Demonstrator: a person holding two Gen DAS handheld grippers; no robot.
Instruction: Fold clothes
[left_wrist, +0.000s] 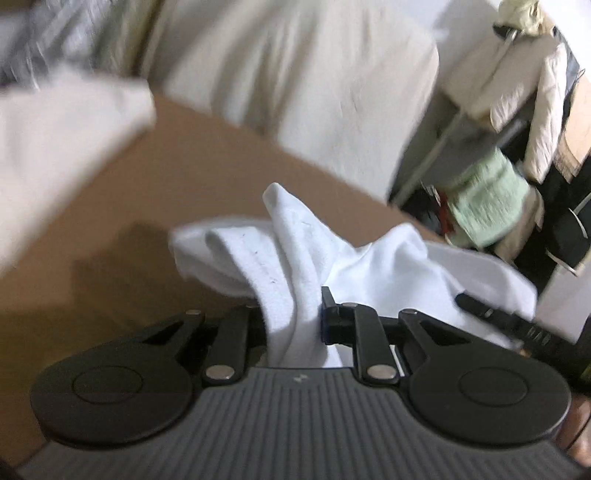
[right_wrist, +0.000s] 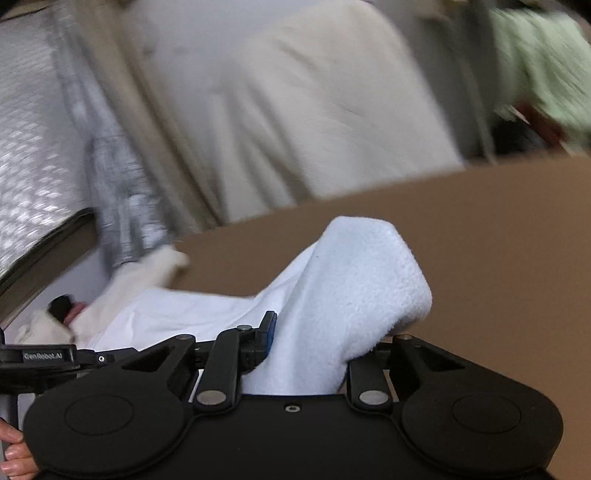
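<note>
A white fleecy garment (left_wrist: 295, 251) is held up over a brown table (left_wrist: 184, 184). My left gripper (left_wrist: 291, 314) is shut on a bunched fold of it, cloth spilling up and to the right. In the right wrist view the same white garment (right_wrist: 351, 288) bulges between the fingers of my right gripper (right_wrist: 306, 350), which is shut on it; its fuzzy side faces the camera. The rest of the cloth stretches left toward the other gripper's black body (right_wrist: 37, 358). Both views are blurred by motion.
A cream folded cloth (left_wrist: 62, 129) lies at the table's left. Beyond the table's far edge hangs a large beige fabric (left_wrist: 314, 92). A clothes rack with a cream jacket (left_wrist: 528, 85) and a green cloth (left_wrist: 487, 199) stands to the right. Fingers of a hand (right_wrist: 14, 454) show.
</note>
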